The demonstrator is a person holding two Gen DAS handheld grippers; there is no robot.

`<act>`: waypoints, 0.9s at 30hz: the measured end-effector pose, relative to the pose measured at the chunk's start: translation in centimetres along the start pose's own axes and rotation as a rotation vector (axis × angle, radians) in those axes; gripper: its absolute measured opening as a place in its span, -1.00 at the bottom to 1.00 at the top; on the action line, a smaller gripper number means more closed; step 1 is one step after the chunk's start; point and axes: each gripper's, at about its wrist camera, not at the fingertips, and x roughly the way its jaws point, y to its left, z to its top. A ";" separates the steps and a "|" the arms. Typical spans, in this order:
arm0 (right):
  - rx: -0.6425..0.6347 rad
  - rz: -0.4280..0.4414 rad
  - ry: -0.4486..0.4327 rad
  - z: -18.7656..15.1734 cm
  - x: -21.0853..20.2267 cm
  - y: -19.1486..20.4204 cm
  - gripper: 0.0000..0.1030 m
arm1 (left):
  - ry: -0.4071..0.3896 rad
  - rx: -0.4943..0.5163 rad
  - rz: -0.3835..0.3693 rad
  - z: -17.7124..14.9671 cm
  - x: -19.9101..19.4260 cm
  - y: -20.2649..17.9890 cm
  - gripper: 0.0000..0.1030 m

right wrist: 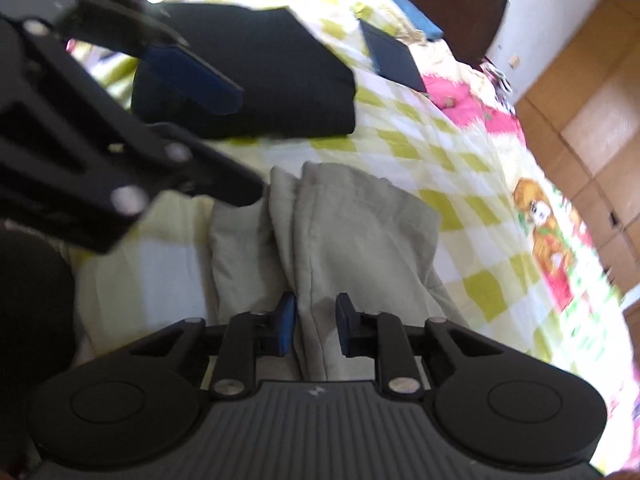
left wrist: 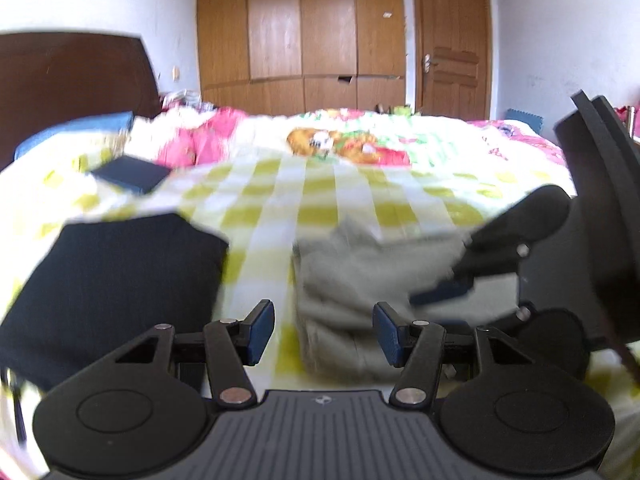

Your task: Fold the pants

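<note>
Grey-green pants, folded into a thick bundle, lie on the checked yellow-and-white bedspread, near the bed's near edge. A dark folded garment lies beside them toward the headboard end, a strip of bedspread between the two. A small dark flat case lies farther in, past the dark garment, close to a blue pillow at the head of the bed.

Left gripper: jaws stand moderately apart, nothing between the pads; it hovers over the near corner of the pants, one finger over the gap of bare bedspread, the other over cloth. No contact seen.

Right gripper: jaws narrowly apart, a raised seam fold of the pants running between the blue pads. The pads look just clear of the cloth, not pinching it. In the left wrist view it comes in from the right edge, fingertips low over the far side of the bundle.

Wooden wardrobe and door stand beyond the bed. Both views are motion-blurred.
</note>
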 end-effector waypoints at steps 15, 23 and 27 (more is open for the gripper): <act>0.078 -0.025 -0.041 -1.7 0.5 -0.4 -0.96 | 0.143 -0.086 0.009 1.9 6.7 0.0 -0.02; 0.084 -0.028 -0.121 -2.6 -2.9 -0.9 -0.96 | 0.211 -0.123 -0.018 2.0 5.8 -0.2 -0.49; 0.011 -0.023 -0.111 -3.4 -2.3 0.5 -0.92 | 0.224 -0.109 0.010 2.0 4.2 -0.6 -0.48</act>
